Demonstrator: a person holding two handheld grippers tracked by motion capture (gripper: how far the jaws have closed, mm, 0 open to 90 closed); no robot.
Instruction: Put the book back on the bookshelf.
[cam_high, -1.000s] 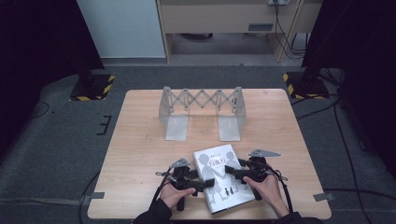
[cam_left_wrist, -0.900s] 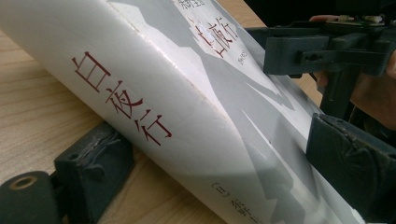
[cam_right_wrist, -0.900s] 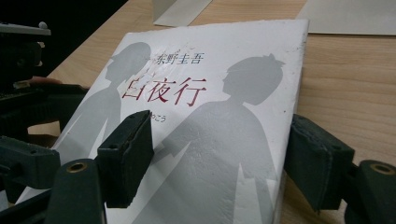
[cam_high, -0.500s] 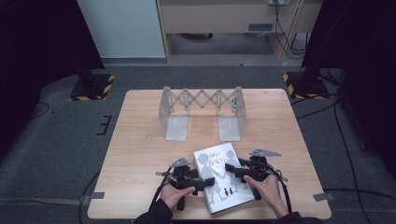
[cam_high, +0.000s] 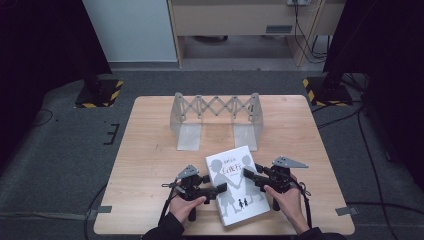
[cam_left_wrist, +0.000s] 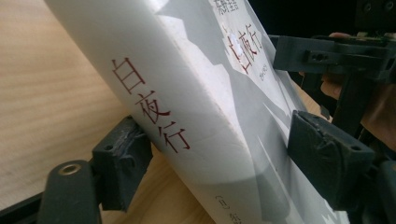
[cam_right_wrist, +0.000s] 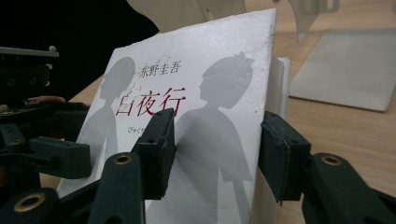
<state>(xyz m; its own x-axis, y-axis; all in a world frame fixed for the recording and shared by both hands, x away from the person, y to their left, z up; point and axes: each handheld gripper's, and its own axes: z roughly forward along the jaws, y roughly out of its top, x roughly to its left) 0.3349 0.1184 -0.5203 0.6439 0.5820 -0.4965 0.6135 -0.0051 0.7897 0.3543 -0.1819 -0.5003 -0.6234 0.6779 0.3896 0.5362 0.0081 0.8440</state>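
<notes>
White book (cam_high: 239, 191) on table (cam_high: 150, 150), pinched between left gripper (cam_high: 221, 188) and right gripper (cam_high: 248, 174), jaws just closing

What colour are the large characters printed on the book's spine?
Dark red, on the white spine of the book; clearest in the left gripper view.

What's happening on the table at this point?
A person holds a tool in each hand at a white book near the table's front edge. The left tool straddles the spine side and the right tool the page-edge side; both sets of jaws have just been closing with the book between them, pads at or nearly on its covers. A folding metal rack stands behind, untouched.
</notes>
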